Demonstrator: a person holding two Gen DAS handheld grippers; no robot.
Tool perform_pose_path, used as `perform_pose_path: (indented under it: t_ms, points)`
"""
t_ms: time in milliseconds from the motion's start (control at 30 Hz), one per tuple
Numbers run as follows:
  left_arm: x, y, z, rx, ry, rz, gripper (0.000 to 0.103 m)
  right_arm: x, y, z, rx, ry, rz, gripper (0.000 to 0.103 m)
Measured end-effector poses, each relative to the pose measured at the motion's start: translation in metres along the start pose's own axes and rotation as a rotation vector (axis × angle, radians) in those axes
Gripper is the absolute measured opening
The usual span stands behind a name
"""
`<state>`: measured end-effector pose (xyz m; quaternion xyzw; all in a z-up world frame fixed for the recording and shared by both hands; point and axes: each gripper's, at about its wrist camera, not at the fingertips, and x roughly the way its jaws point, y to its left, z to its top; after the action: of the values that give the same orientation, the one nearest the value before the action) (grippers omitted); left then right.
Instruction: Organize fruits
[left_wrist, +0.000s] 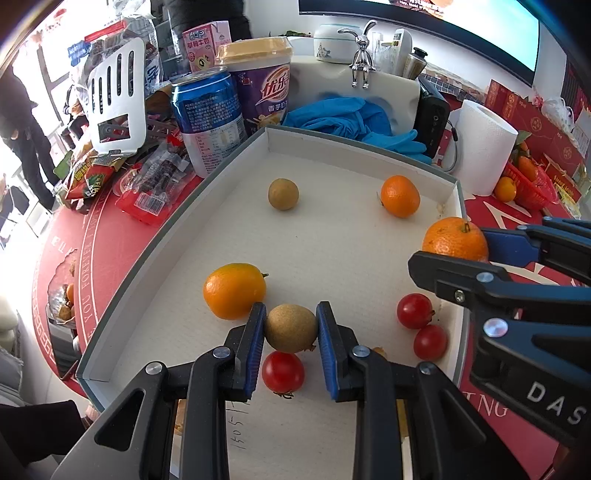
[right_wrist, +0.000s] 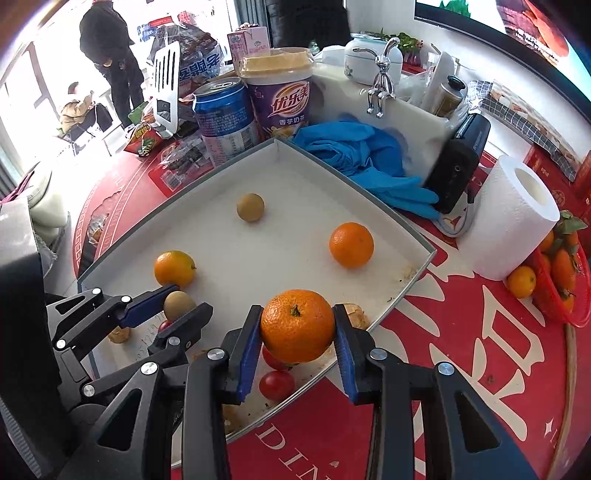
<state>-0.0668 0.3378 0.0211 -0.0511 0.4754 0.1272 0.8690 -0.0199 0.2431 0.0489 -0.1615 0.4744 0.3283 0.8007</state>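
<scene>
Mid-sort over the shallow white cardboard tray (left_wrist: 177, 236): left tongs (left_wrist: 291, 326) clamp a small tan round longan (left_wrist: 291, 328), right tongs (right_wrist: 297, 326) clamp a dimpled orange mandarin (right_wrist: 297, 325). Next, each fruit likely needs carrying to its own kind and releasing.

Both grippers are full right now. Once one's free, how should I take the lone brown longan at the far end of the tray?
Grip the far longan across its middle, coming from above. It is a small ball sitting alone on the flat tray floor, with nothing touching it, so the fingers can drop on either side. Probably close gently and centred, since a round fruit may roll out of an off-centre pinch.
</scene>
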Motion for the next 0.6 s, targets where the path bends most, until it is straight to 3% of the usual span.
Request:
perform_pose_path:
  t_ms: [600]
  points:
    - [0.0027, -0.002, 0.0, 0.002, 0.008, 0.011, 0.03, 0.0075, -0.0032, 0.0015, 0.021, 0.024, 0.016, 0.038]
